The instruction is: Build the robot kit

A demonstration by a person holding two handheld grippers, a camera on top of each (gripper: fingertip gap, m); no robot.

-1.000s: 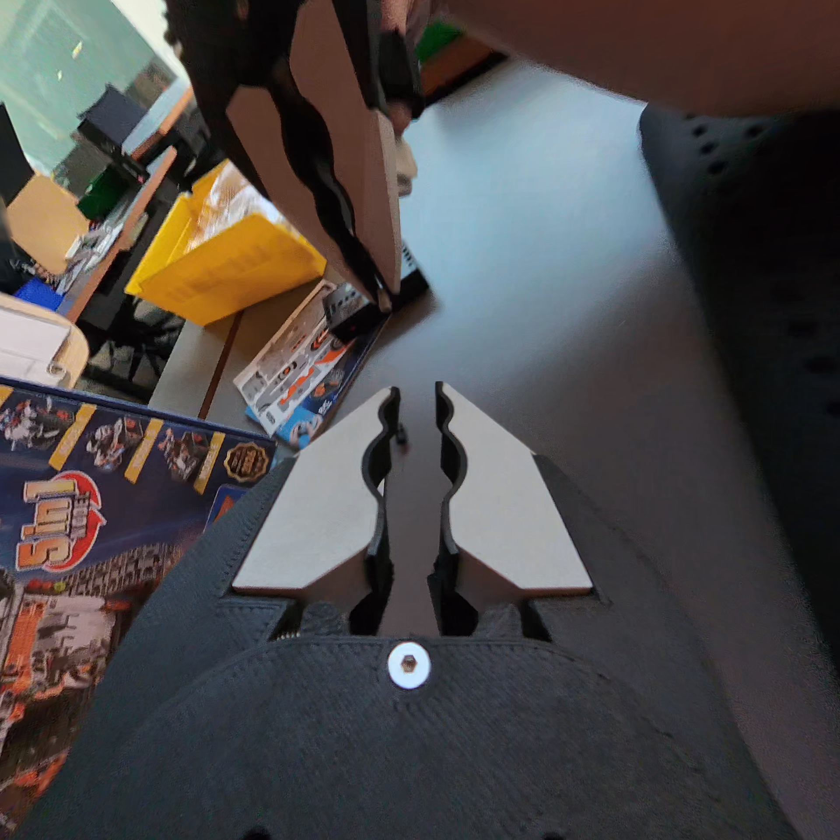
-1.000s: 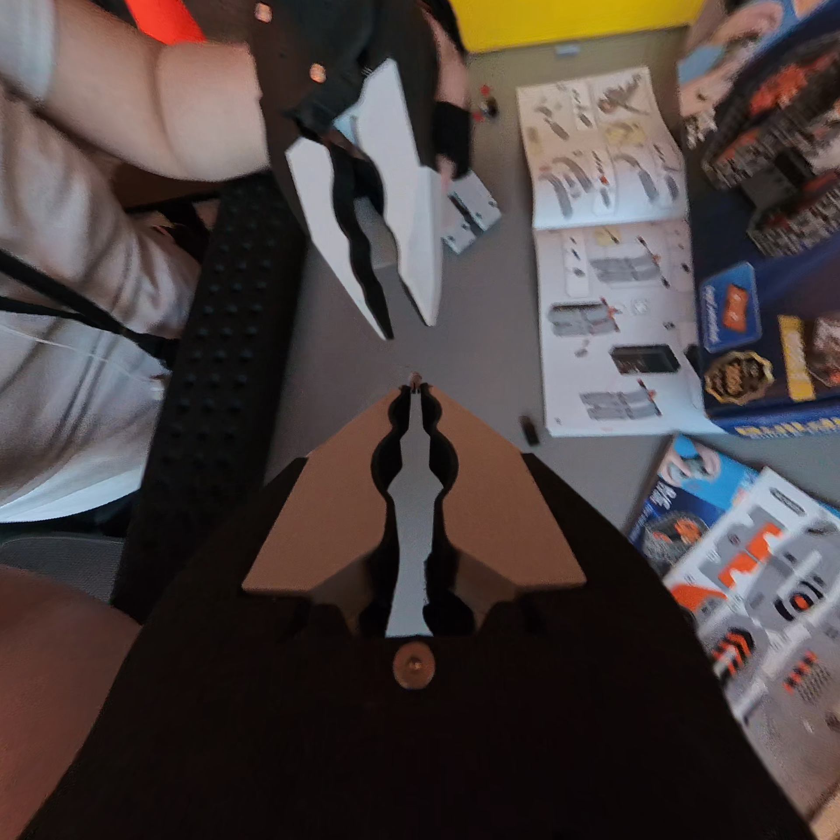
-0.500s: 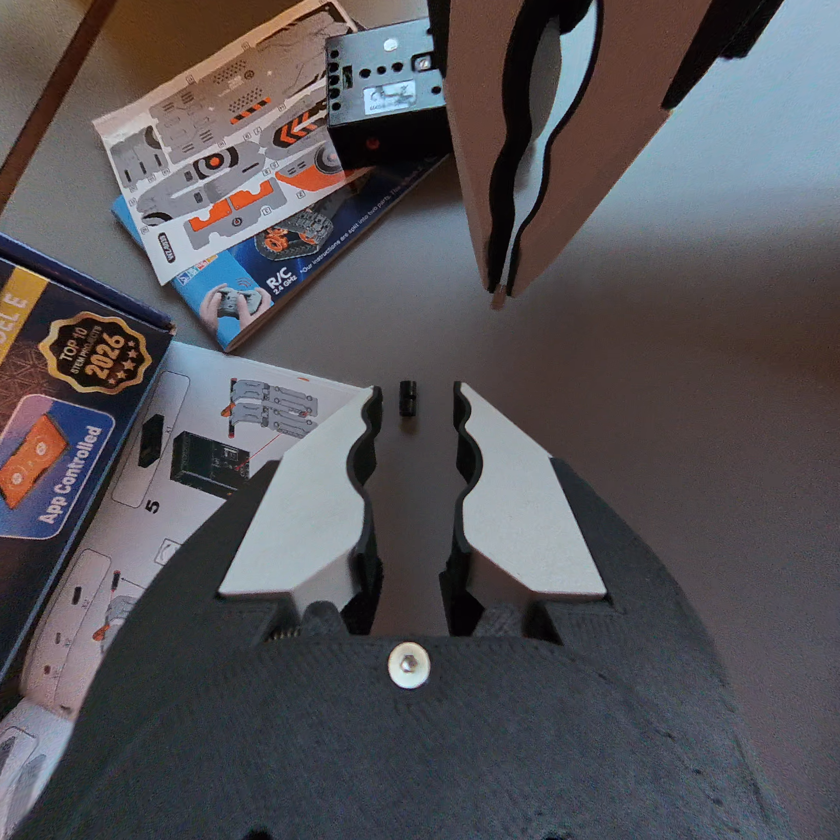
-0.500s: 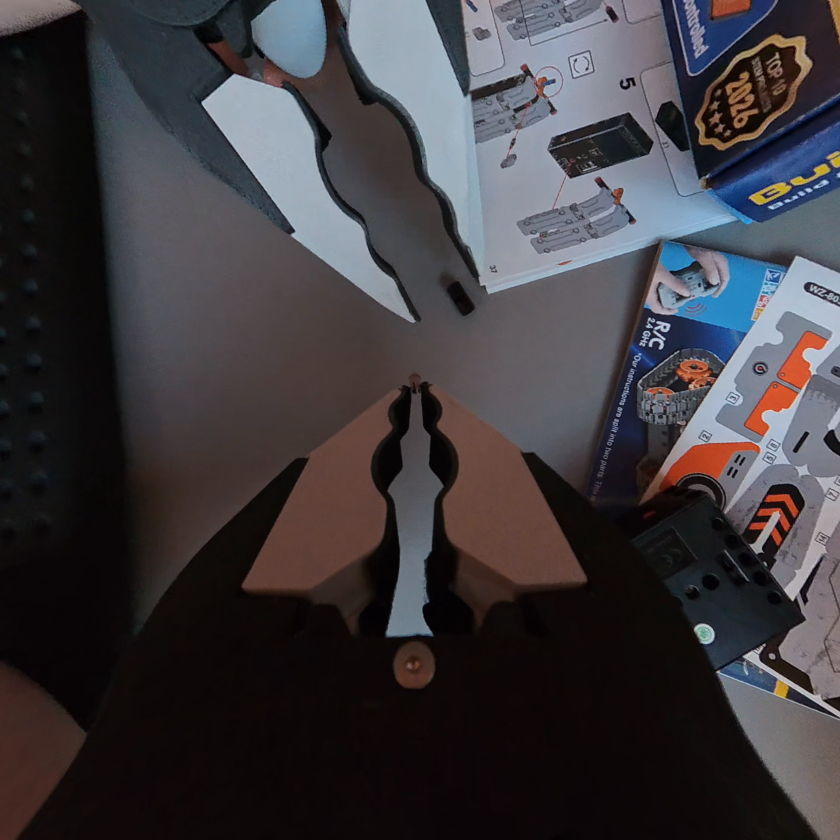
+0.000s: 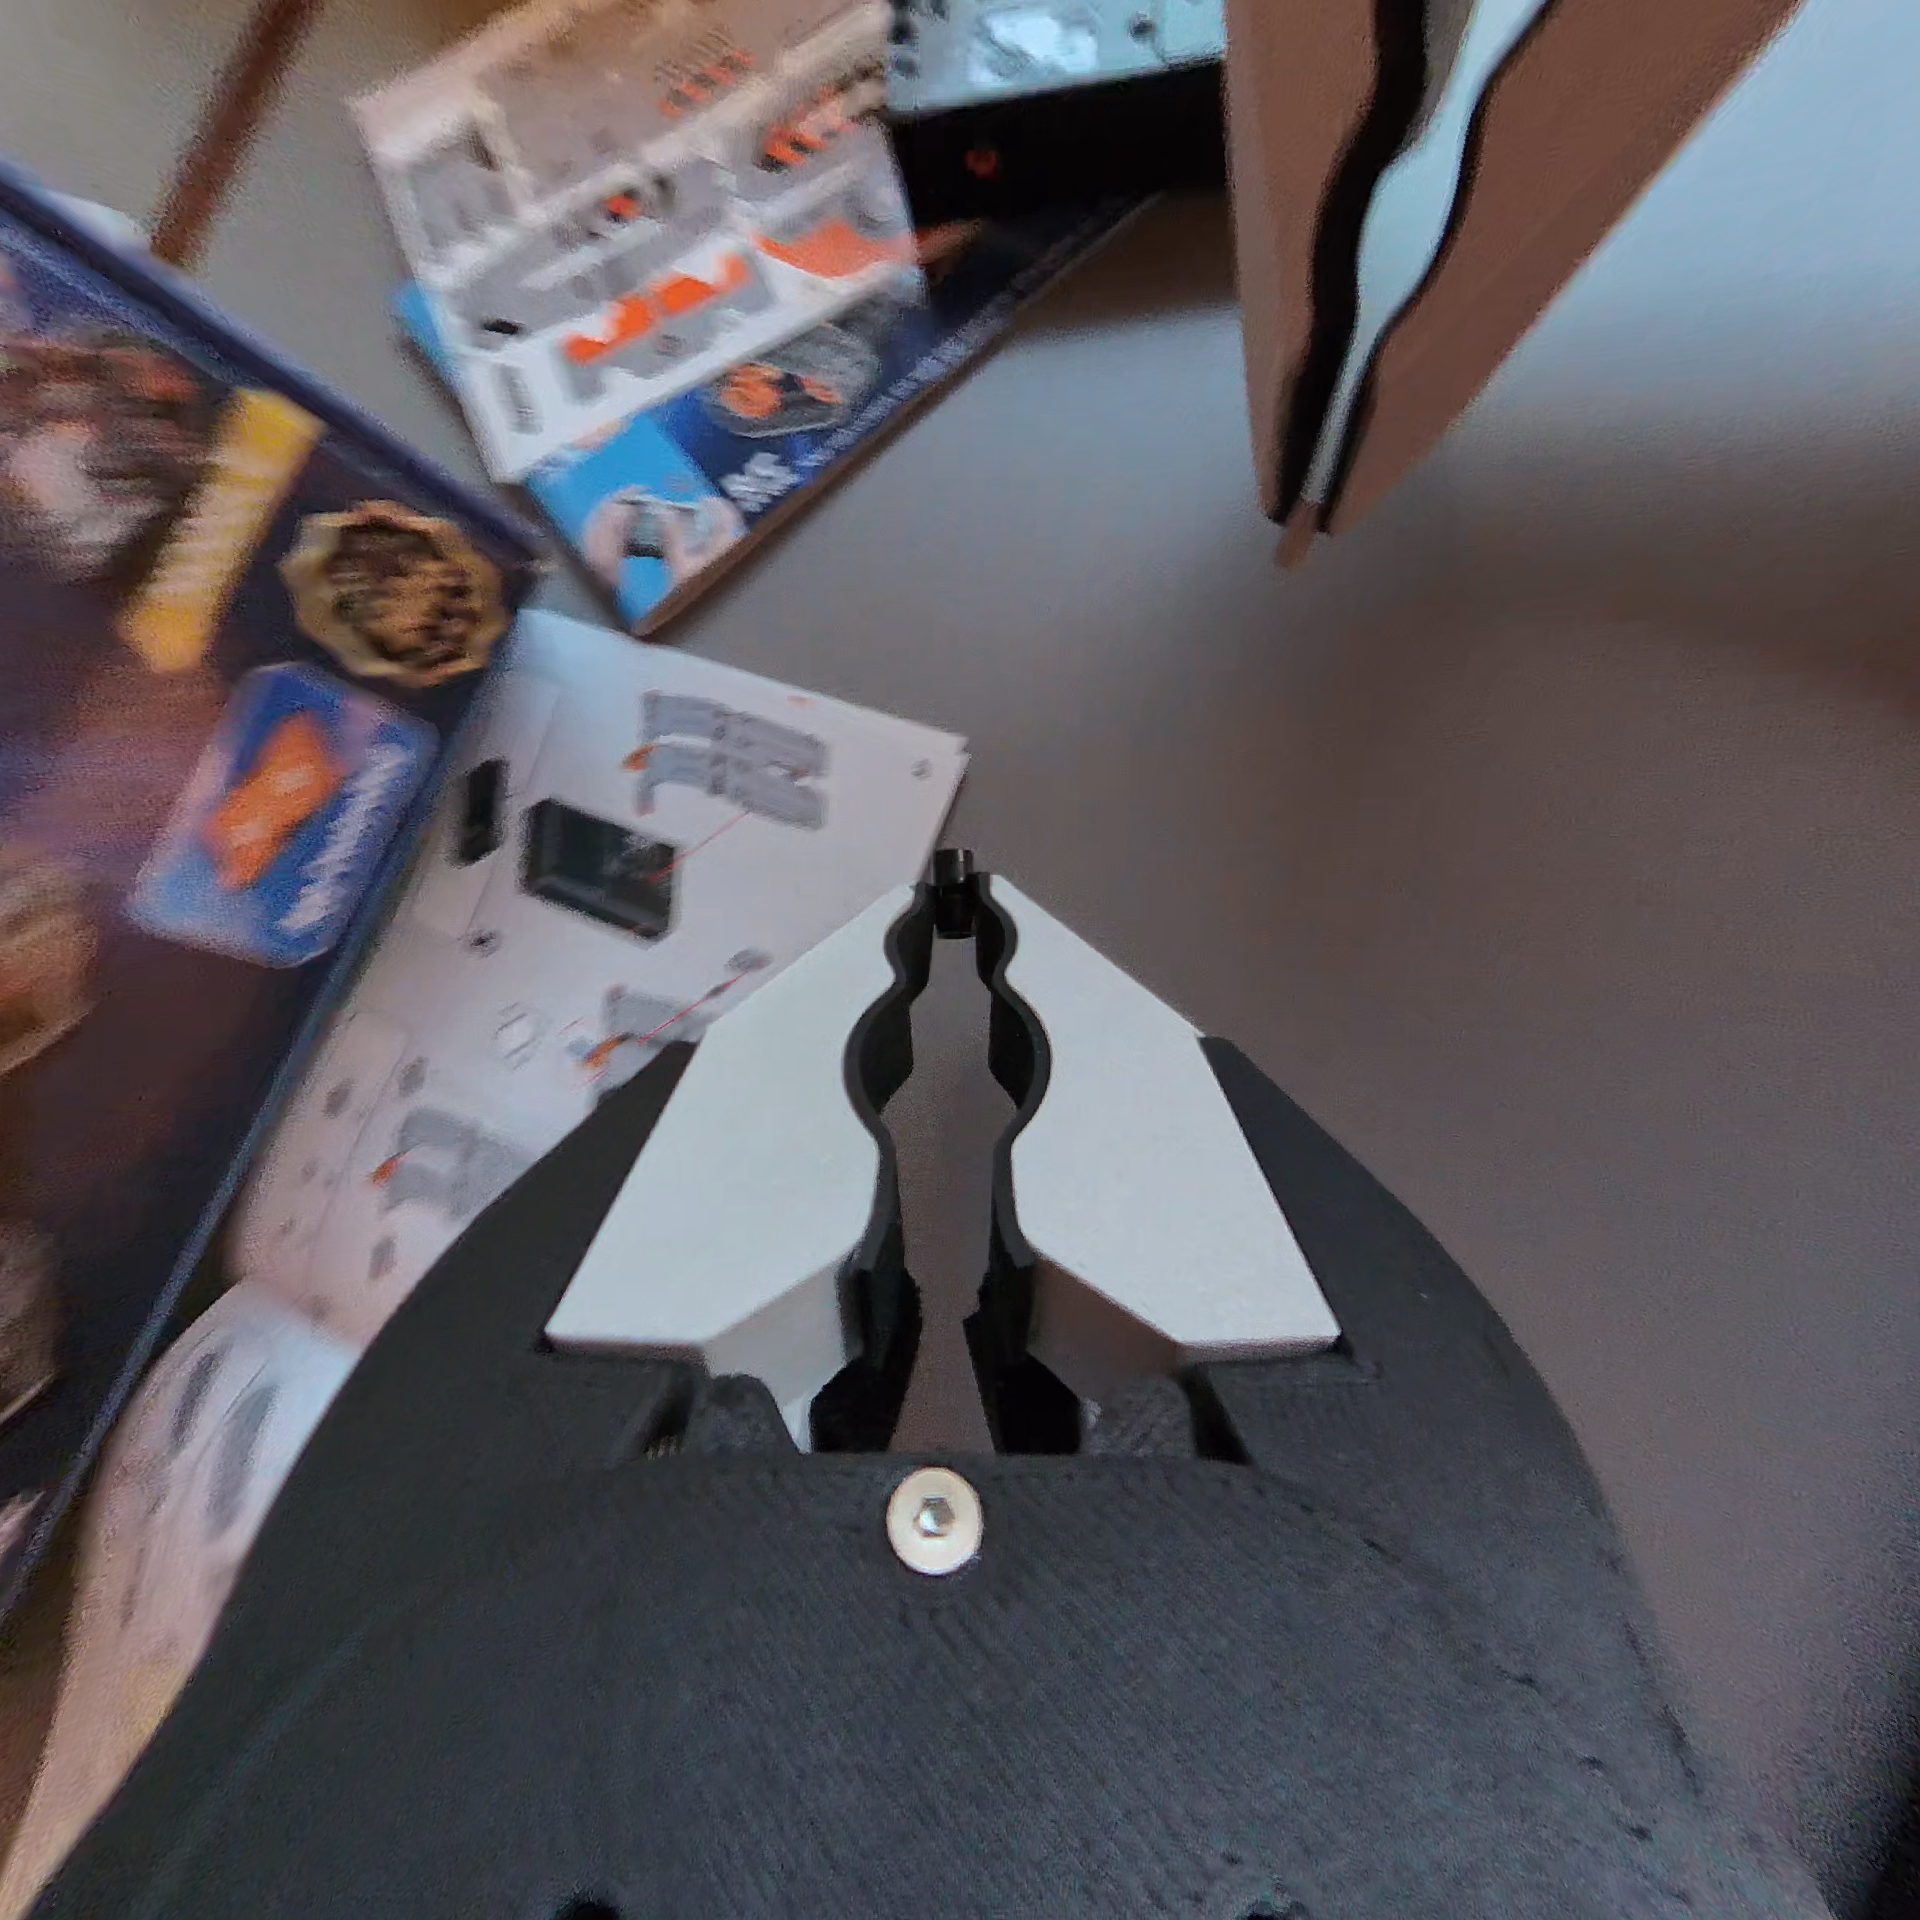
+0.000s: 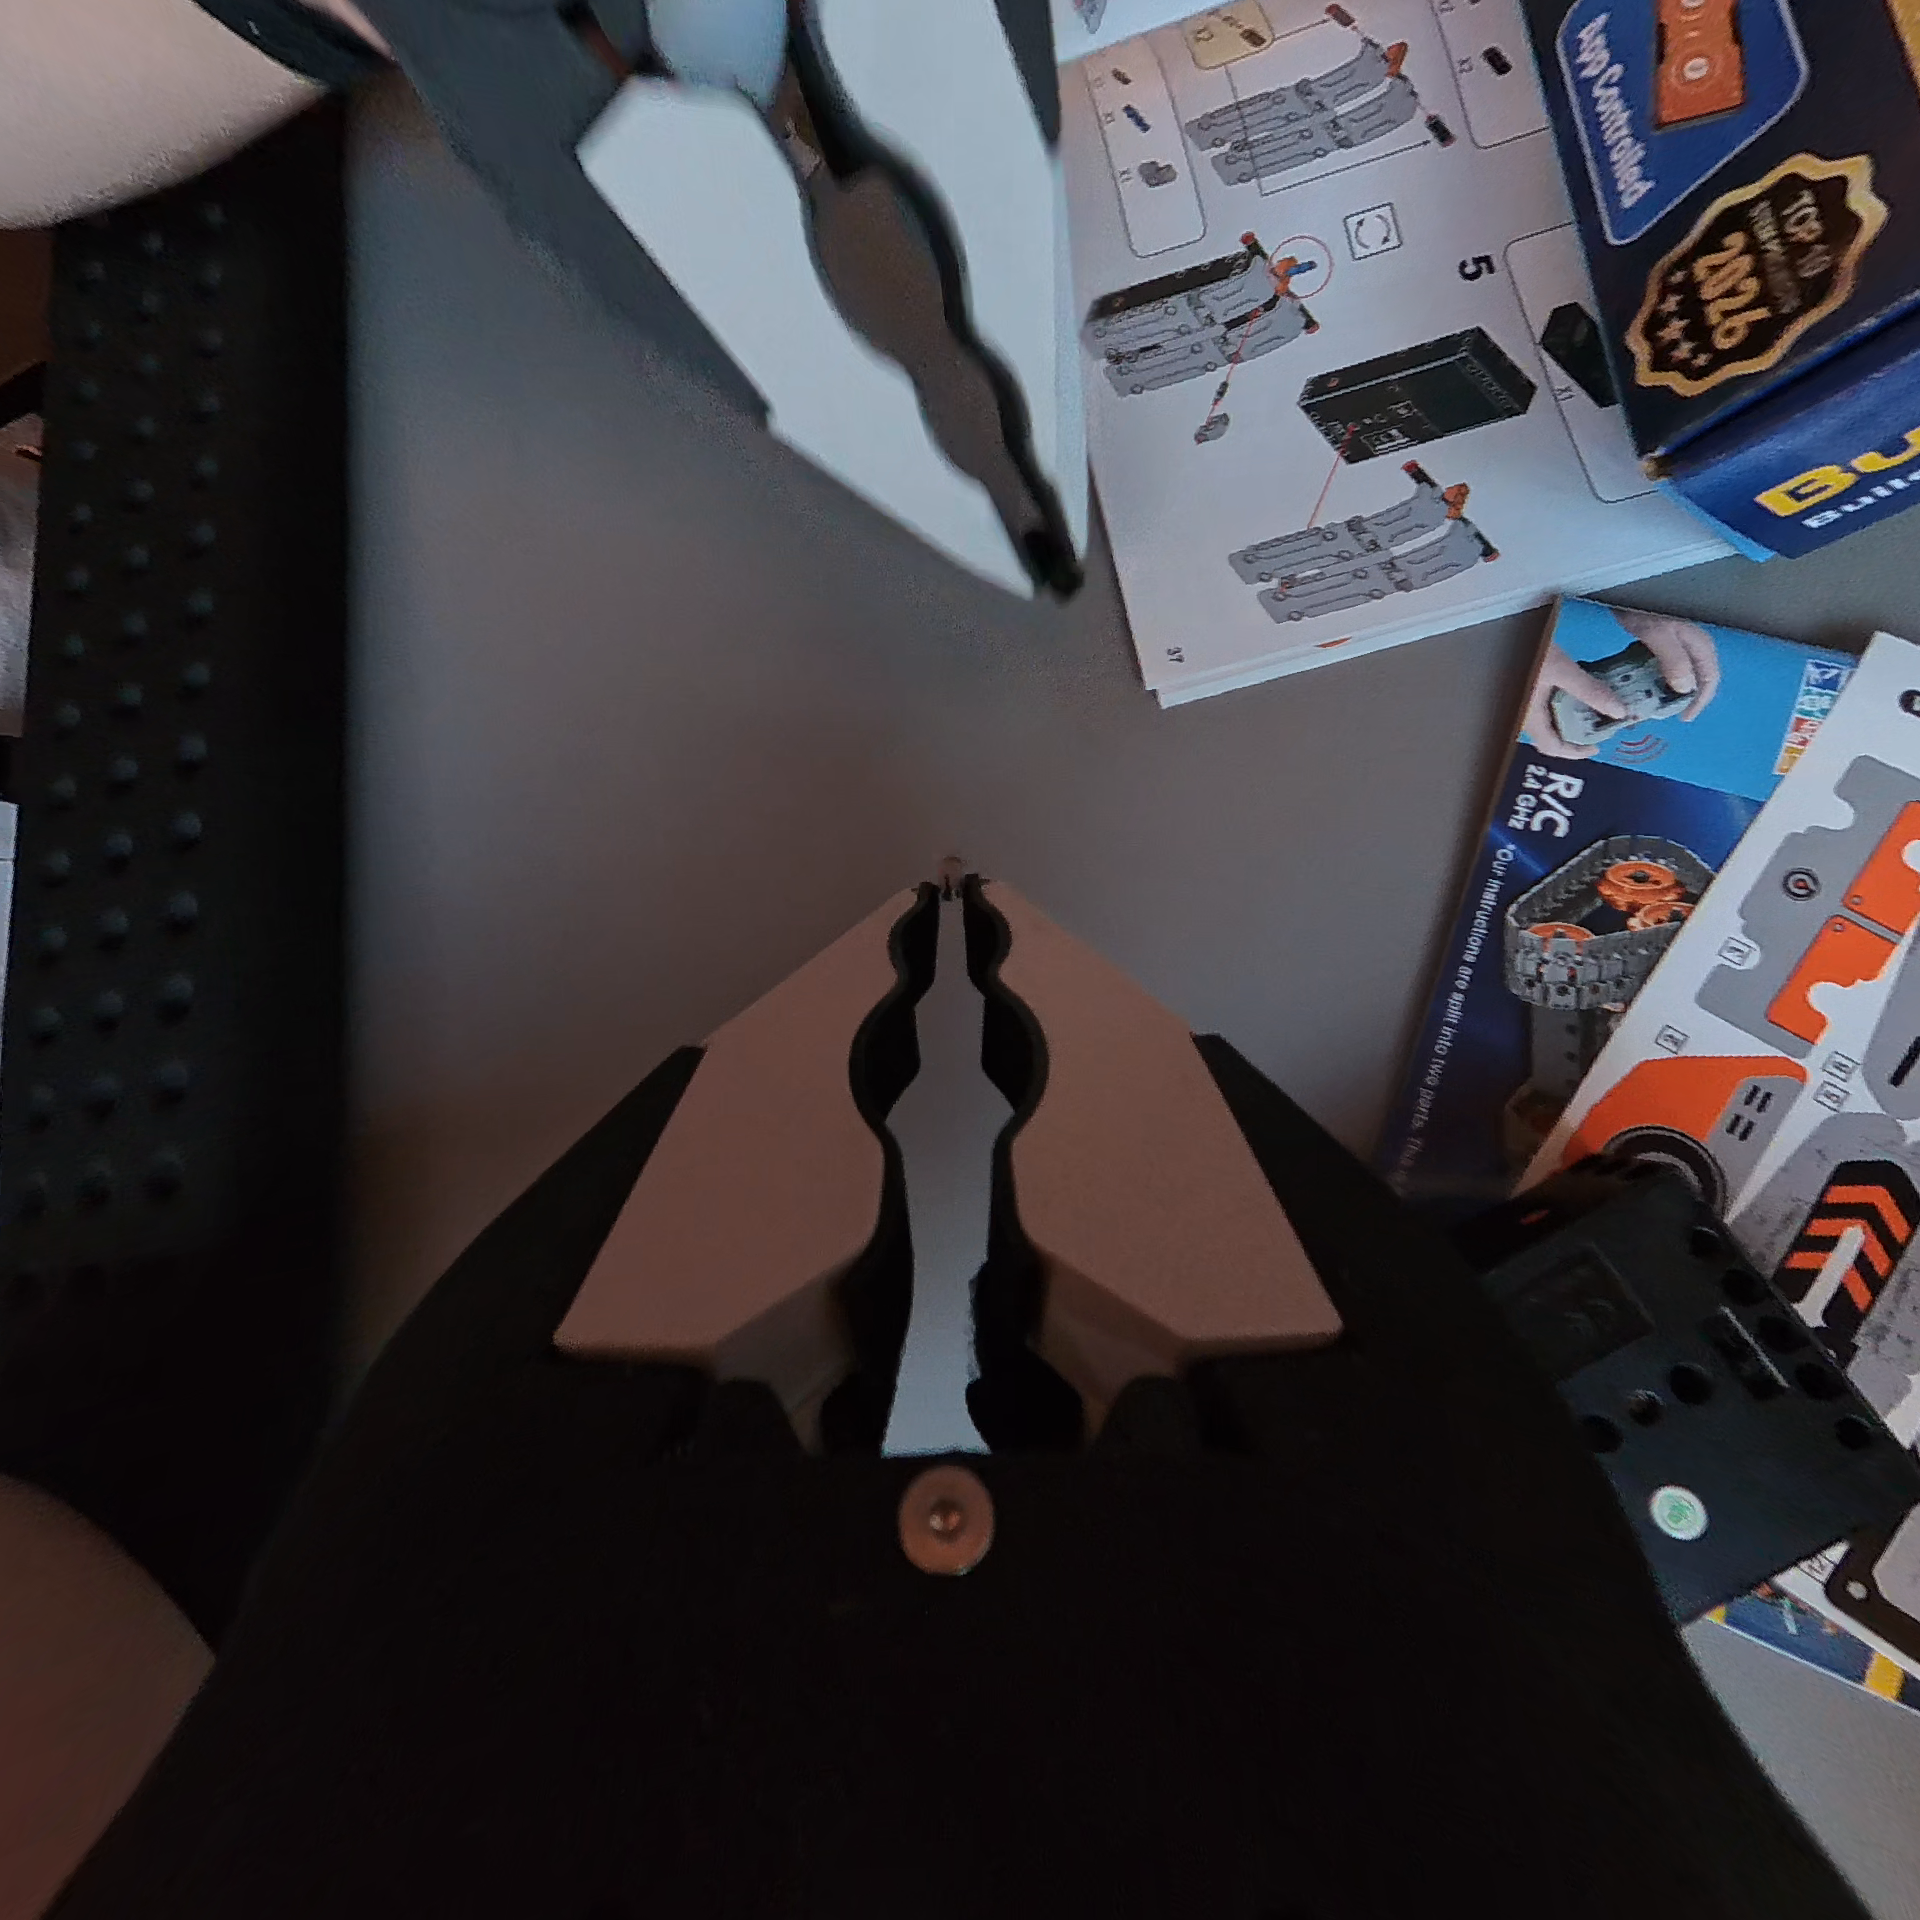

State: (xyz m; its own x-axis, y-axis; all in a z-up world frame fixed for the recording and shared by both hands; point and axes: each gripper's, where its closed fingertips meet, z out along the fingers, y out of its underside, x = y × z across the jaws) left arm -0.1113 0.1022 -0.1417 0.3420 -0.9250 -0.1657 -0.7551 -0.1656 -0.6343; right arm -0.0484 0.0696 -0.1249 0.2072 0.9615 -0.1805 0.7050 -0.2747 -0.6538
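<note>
Here the left gripper [image 5: 953, 896] pinches a tiny black pin [image 5: 952, 891] at its very tips, just off the corner of the open manual [image 5: 665, 883]. The pin looks light, stiff and easily dropped, so the tips suit it. Beyond the manual, the right gripper [image 6: 951, 891] points steeply down at the table [image 6: 644, 748], nearly closed on a tiny pale piece [image 6: 950, 867].

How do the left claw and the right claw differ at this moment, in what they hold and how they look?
The left claw has pale grey fingers pinched on a small black pin at its tips; the right claw has brownish fingers shut on a tiny pale piece, too small to identify. The left sits beside the open instruction booklet; the right is over bare grey table. Both have black wavy inner pads and are almost fully shut.
</note>
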